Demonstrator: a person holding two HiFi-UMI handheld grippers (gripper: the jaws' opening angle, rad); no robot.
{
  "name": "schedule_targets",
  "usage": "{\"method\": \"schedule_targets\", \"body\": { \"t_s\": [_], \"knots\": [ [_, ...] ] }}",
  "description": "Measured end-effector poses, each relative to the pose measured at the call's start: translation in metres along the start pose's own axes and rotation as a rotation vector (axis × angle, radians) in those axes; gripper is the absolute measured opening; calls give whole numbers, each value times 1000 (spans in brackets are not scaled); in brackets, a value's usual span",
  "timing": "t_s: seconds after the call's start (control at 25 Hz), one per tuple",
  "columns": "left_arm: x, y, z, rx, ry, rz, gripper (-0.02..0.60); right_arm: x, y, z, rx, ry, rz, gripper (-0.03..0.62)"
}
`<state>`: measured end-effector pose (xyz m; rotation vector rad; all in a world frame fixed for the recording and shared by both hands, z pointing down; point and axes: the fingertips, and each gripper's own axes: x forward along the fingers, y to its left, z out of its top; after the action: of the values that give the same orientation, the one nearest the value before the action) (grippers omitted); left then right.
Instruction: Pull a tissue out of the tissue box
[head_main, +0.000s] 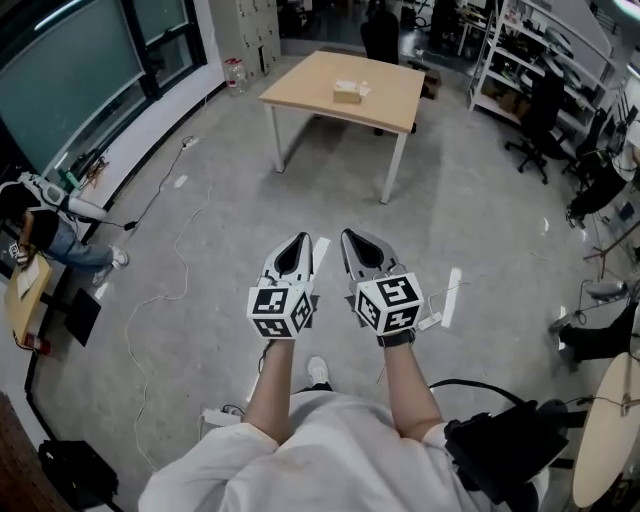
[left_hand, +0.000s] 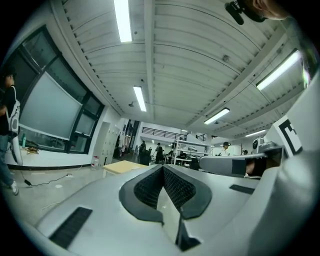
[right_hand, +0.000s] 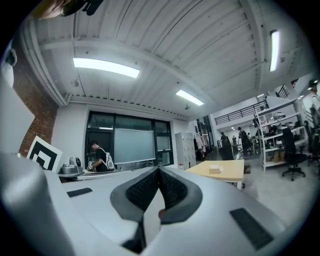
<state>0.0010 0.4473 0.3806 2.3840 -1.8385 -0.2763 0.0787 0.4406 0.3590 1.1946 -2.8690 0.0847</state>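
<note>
The tissue box (head_main: 348, 92) is a small tan box on a light wooden table (head_main: 300, 92) far ahead across the room; it shows tiny in the right gripper view as the tissue box (right_hand: 215, 169) on the table (right_hand: 227, 172). My left gripper (head_main: 302, 240) and right gripper (head_main: 349, 238) are held side by side at waist height over the floor, well short of the table. Both point level toward it, jaws shut with nothing between them. In the left gripper view the table (left_hand: 122, 166) shows, but I cannot make out the box there.
Grey concrete floor with loose cables (head_main: 175, 245) and a power strip (head_main: 220, 415) near my feet. Office chairs (head_main: 540, 120) and shelving (head_main: 520, 50) stand at the right. A person (head_main: 40, 225) sits at the left by the windows. A round table edge (head_main: 610, 430) shows at lower right.
</note>
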Motion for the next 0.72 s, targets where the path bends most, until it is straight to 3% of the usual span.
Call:
{"method": "schedule_targets", "body": {
  "t_s": [0.16,0.36,0.48,0.72],
  "knots": [
    [45,32,19,19,-41,-14,-9,53,-22,15,-28,-26,-5,3],
    [82,78,11,121,11,40,-9,106,-29,4,-70,-10,-15,3],
    [107,90,-6,102,71,21,-9,133,-44,-9,-85,31,-24,3],
    [145,117,-15,115,70,65,-9,179,-81,-17,-71,60,-26,2]
  ]
}}
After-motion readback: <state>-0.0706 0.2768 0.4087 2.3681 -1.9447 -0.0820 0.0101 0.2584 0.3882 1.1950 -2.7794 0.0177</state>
